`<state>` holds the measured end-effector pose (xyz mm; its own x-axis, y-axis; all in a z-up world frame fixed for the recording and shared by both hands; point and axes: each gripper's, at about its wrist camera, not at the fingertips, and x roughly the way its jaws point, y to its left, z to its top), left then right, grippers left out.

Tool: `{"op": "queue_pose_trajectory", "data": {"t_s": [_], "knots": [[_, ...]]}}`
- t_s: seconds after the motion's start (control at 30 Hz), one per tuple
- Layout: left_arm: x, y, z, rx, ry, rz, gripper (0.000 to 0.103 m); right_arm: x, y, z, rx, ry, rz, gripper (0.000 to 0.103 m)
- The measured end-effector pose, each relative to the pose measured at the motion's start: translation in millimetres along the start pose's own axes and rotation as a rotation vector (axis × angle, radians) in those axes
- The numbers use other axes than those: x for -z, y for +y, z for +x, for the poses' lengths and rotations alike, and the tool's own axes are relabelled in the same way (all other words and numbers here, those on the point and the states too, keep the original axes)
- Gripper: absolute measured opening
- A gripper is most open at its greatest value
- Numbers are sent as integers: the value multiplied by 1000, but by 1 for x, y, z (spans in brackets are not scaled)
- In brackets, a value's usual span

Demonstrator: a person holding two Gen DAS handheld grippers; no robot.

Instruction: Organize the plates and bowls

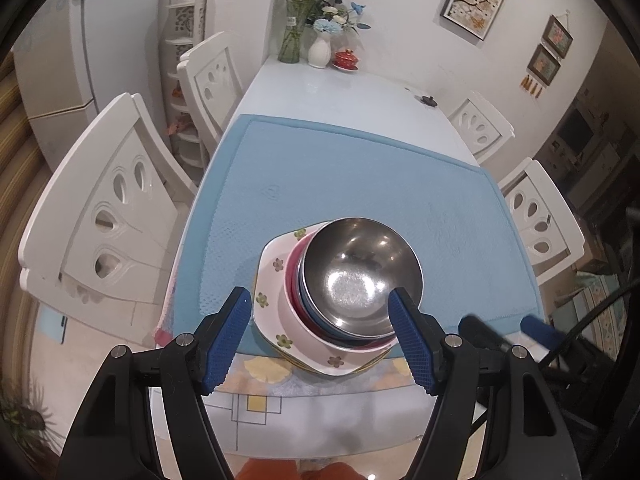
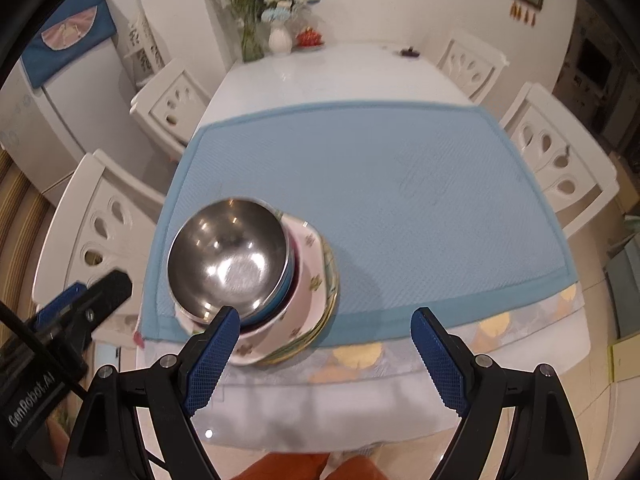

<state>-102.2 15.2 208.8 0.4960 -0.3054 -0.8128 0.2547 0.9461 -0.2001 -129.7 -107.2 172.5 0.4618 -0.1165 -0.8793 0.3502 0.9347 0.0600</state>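
Observation:
A steel bowl tops a stack of a blue bowl, a red bowl and a white flowered bowl on a square flowered plate, at the near edge of the blue mat. My left gripper is open, above and just in front of the stack, holding nothing. In the right wrist view the steel bowl and the plates lie left of centre. My right gripper is open and empty, to the right of the stack.
White chairs stand along both sides of the table. Vases with flowers and a red lidded cup stand at the far end. A small dark object lies far right. A fridge stands left.

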Motion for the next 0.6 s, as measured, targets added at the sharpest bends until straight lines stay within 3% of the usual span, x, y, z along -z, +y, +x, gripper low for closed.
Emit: {"op": "queue_pose_trajectory", "data": {"t_s": [0.6], "knots": [[-10,11,12,0,15,33,69,-3,8,15,-30,27,17,86]]}}
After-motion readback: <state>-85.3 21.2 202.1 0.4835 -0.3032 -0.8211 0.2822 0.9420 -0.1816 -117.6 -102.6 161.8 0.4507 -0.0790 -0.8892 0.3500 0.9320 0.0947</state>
